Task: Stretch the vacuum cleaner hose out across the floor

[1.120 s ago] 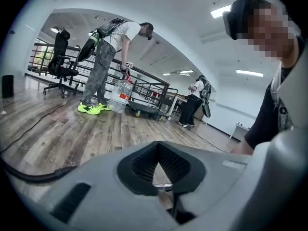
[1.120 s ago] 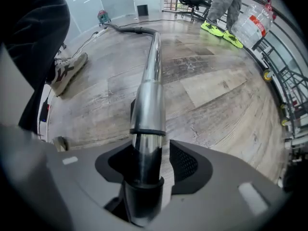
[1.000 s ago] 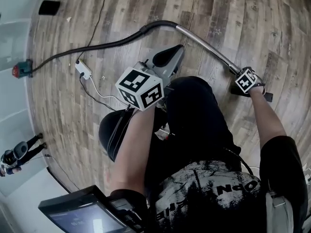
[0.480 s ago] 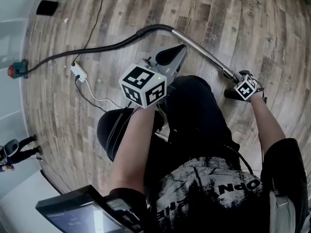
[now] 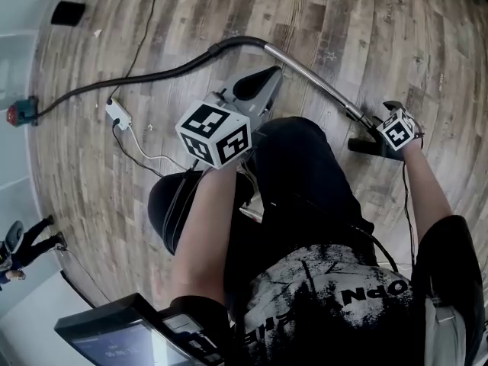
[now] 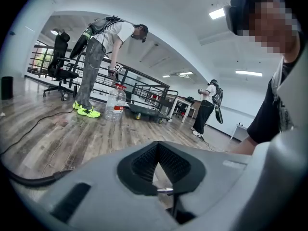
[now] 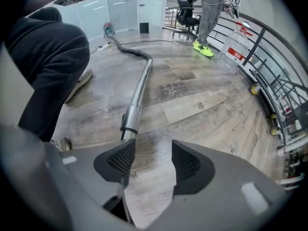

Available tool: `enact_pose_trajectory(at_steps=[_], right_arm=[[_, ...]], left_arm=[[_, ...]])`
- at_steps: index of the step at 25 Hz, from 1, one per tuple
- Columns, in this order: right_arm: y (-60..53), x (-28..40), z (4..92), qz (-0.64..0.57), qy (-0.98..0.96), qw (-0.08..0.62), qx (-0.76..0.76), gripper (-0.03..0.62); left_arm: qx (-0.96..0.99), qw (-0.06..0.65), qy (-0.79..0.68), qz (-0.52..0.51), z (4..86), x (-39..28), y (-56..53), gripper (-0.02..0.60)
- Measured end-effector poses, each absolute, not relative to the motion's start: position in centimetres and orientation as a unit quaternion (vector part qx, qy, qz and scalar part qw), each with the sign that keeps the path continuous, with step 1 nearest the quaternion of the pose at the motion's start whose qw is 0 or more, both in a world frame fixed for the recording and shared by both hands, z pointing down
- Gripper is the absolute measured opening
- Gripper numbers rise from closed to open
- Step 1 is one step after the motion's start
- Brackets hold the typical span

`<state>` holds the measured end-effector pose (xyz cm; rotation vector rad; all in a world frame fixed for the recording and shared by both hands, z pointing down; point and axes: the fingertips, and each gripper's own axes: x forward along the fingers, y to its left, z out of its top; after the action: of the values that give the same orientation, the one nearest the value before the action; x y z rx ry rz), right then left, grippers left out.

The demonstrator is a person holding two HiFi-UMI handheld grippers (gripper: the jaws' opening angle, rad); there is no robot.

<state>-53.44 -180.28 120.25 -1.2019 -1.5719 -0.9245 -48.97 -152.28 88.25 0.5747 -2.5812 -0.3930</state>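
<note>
Head view: I count one hose (image 5: 152, 73) curving across the floor (image 5: 381, 36) into one metal tube (image 5: 313, 78). Left gripper (image 6: 156, 170) jaws together, empty; right gripper (image 7: 153, 165) jaws apart, empty — tube's end hidden behind it.

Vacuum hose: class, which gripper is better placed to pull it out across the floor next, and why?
Probably the right. The right gripper hangs open just beside the metal wand that leads to the hose. The left gripper is shut, empty, and aimed across the room.
</note>
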Motion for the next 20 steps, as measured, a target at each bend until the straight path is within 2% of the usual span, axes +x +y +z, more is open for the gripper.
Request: enact_pose_trajectory(at_steps=[9, 14, 18, 20], right_arm=[[-179.2, -58.0, 114.4, -0.321, -0.7, 0.43, -0.472, 0.193], [-181.5, -61.0, 110.5, -0.378, -0.711, 0.4, -0.438, 0.091], [-183.1, -60.7, 109.0, -0.375, -0.718, 0.398, -0.431, 0.006], [-182.4, -60.0, 108.8, -0.363, -0.722, 0.395, -0.438, 0.006]], left_arm=[[0.219, 0.225, -0.937, -0.15, 88.6, -48.8, -152.5, 0.0], [0.22, 0.214, -0.939, -0.153, 88.2, -48.6, -151.9, 0.0], [0.223, 0.21, -0.938, -0.16, 88.2, -48.8, -152.3, 0.0], [0.227, 0.212, -0.938, -0.154, 88.3, -48.9, -152.4, 0.0]])
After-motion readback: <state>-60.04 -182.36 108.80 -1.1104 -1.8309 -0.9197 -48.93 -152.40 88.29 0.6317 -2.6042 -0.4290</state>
